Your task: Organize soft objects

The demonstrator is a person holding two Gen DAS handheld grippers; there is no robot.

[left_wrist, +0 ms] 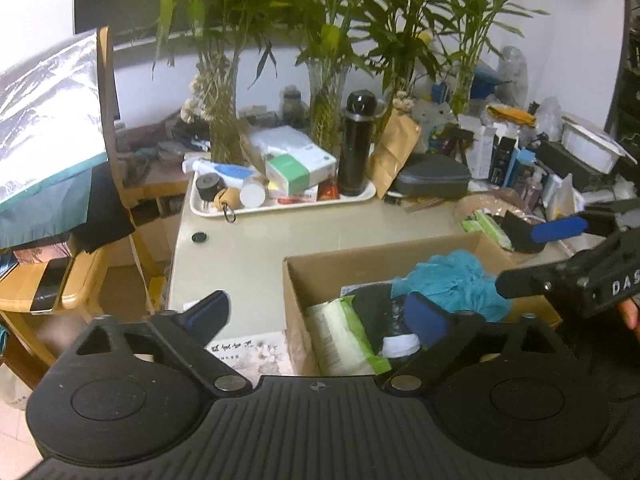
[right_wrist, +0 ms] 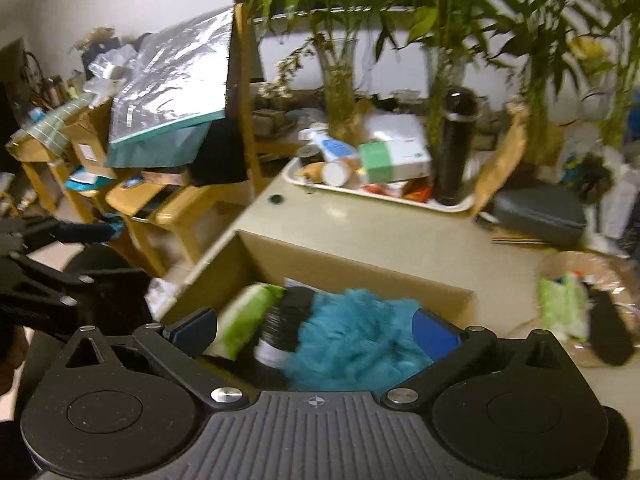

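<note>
Teal mesh sponge (right_wrist: 352, 336) lies in the cardboard box (right_wrist: 360, 272).

White tray (left_wrist: 208, 210) far on table (left_wrist: 248, 248): black flask (left_wrist: 354, 148), green-white box (left_wrist: 298, 168), white tube (left_wrist: 224, 169). Grey case (left_wrist: 432, 178) right of it. Bamboo vases (left_wrist: 326, 100) behind. Wooden chair (left_wrist: 86, 280) left.

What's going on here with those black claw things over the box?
A person is tidying soft things into a cardboard box on the table, with a gripper in each hand. The left gripper and right gripper both hover open over the box, holding nothing. Inside lie a teal bath pouf, a green wipes pack and something black. More soft items wait in a bag beside the box.
</note>
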